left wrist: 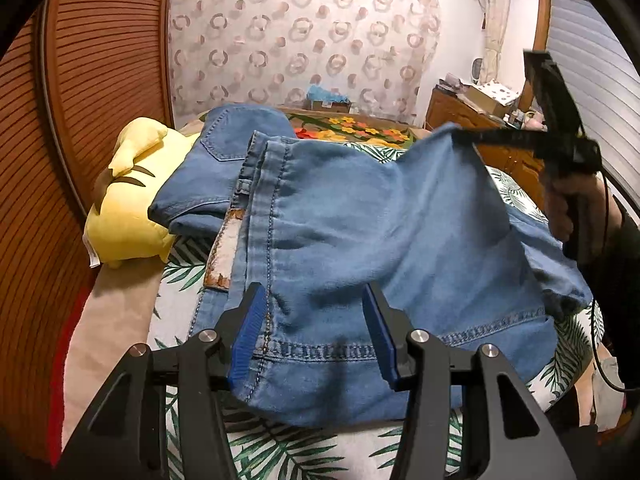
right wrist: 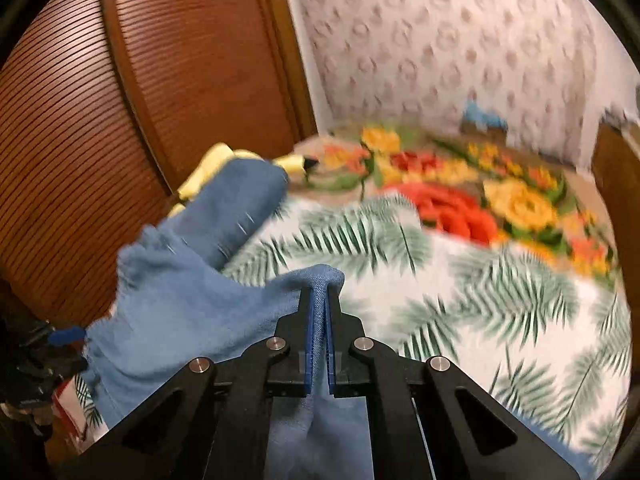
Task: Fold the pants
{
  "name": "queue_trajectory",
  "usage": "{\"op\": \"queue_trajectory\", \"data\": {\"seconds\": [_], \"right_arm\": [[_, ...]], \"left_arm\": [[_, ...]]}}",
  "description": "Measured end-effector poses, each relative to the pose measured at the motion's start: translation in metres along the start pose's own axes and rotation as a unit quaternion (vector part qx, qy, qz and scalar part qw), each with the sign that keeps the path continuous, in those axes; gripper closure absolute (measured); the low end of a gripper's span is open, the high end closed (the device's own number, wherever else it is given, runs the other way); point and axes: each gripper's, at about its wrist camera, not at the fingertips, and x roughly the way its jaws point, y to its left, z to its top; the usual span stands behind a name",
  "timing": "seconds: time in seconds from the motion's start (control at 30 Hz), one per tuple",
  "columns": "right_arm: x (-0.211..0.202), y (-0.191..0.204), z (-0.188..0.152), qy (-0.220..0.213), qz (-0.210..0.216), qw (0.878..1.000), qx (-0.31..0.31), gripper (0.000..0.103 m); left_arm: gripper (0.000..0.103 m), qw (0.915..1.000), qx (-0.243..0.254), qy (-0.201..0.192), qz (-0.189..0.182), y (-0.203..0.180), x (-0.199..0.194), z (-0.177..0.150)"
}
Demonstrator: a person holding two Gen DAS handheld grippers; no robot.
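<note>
The left gripper [left wrist: 316,332] is spread wide, its blue pads [left wrist: 249,328] standing apart over the near part of the jeans [left wrist: 360,220]. The left pad lies against the stitched side seam; whether the right pad touches the denim, I cannot tell. Nothing is pinched between them.

The right gripper [right wrist: 320,332] is pressed together on a fold of denim, the cloth nipped between its blue pads [right wrist: 307,344] and poking out past the tips. In the left wrist view the same gripper [left wrist: 464,136] shows at the far right, holding a corner of the jeans up off the bed [left wrist: 280,452], with the person's hand [left wrist: 568,204] round its handle.

The jeans [right wrist: 188,292] are light blue and lie on the bed, rumpled and partly doubled over. A layer hangs from the raised corner down toward the left gripper. The waistband, with a worn leather patch [left wrist: 224,252], sits on the left, and a back pocket [left wrist: 236,132] shows at the far left. Deep creases run across the lifted cloth.

A yellow plush [left wrist: 128,200] lies to the left, touching the jeans' far end. A flowered blanket [right wrist: 480,196] covers the far part of the bed. The right wrist view is blurred.
</note>
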Motion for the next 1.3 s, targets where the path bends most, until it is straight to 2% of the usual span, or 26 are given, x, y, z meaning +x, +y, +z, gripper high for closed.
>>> {"op": "queue_trajectory", "data": {"seconds": [0.1, 0.23, 0.3, 0.33, 0.37, 0.47, 0.53, 0.57, 0.6, 0.77, 0.9, 1.0, 1.17, 1.3], "right_arm": [[-0.001, 0.004, 0.009, -0.029, -0.012, 0.999, -0.014, 0.098], [-0.009, 0.014, 0.009, -0.068, -0.004, 0.997, -0.023, 0.098], [0.004, 0.012, 0.007, -0.046, -0.017, 0.998, -0.036, 0.098], [0.022, 0.004, 0.005, -0.001, -0.022, 0.999, -0.032, 0.098], [0.031, -0.001, -0.004, 0.026, -0.026, 0.999, -0.025, 0.097], [0.036, -0.02, -0.022, 0.046, -0.046, 0.998, -0.022, 0.08], [0.025, -0.033, -0.033, 0.044, -0.057, 0.997, -0.021, 0.068], [0.02, -0.04, -0.038, 0.043, -0.061, 0.997, -0.019, 0.064], [0.01, -0.052, -0.047, 0.042, -0.064, 0.997, -0.014, 0.064], [-0.043, -0.108, -0.099, 0.05, -0.12, 0.991, 0.012, 0.064], [-0.086, -0.152, -0.146, 0.062, -0.169, 0.983, 0.045, 0.064], [-0.105, -0.18, -0.18, 0.075, -0.189, 0.976, 0.077, 0.064], [-0.105, -0.205, -0.21, 0.093, -0.187, 0.971, 0.117, 0.064], [-0.086, -0.215, -0.204, 0.107, -0.184, 0.968, 0.135, 0.064]], "left_arm": [[0.052, 1.0, -0.001, -0.001, -0.002, 0.0, 0.002, 0.002], [0.052, 1.0, -0.001, 0.0, -0.004, 0.0, 0.003, 0.003], [0.052, 1.0, -0.001, 0.002, -0.006, -0.001, 0.005, 0.003], [0.052, 1.0, 0.002, 0.003, -0.007, -0.003, 0.007, 0.004], [0.052, 0.9999, 0.005, 0.003, -0.01, -0.005, 0.008, 0.004], [0.052, 0.9996, 0.013, 0.009, -0.025, -0.013, 0.015, 0.008], [0.043, 0.9991, 0.02, 0.016, -0.033, -0.02, 0.023, 0.012], [0.03, 0.9988, 0.025, 0.016, -0.038, -0.025, 0.026, 0.015], [0.025, 0.9985, 0.03, 0.013, -0.043, -0.03, 0.028, 0.017], [0.025, 0.9969, 0.05, 0.009, -0.059, -0.056, 0.045, 0.032], [0.025, 0.9947, 0.071, 0.012, -0.073, -0.083, 0.064, 0.041], [0.025, 0.9931, 0.08, 0.016, -0.084, -0.1, 0.077, 0.045], [0.025, 0.9901, 0.107, 0.017, -0.09, -0.128, 0.092, 0.05], [0.025, 0.9889, 0.119, 0.015, -0.088, -0.137, 0.1, 0.051]]}}
